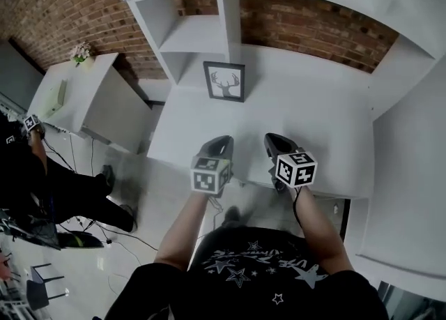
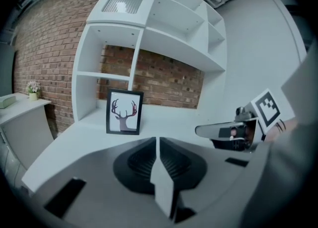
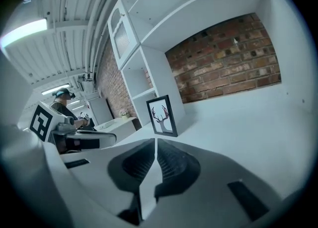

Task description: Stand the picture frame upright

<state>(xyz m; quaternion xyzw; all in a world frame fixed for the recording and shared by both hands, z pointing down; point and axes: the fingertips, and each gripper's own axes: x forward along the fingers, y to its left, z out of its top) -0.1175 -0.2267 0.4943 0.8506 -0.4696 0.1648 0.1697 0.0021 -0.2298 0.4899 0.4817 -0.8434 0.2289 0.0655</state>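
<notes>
A black picture frame [image 1: 224,81] with a deer-head print stands upright at the back of the white desk [image 1: 317,127], against the foot of the shelf unit. It shows in the left gripper view [image 2: 124,111] and the right gripper view [image 3: 162,115] too. My left gripper [image 1: 224,143] and right gripper [image 1: 272,140] hover side by side over the desk's front edge, well short of the frame. The jaws of each are shut with nothing between them, as the left gripper [image 2: 157,143] and right gripper [image 3: 155,146] show in their own views.
A white shelf unit [image 1: 187,34] rises behind the desk against a brick wall [image 1: 306,26]. To the left stands a lower white cabinet [image 1: 90,95] with a small flower pot [image 1: 81,54]. Another person [image 1: 42,172] is at the far left, near cables on the floor.
</notes>
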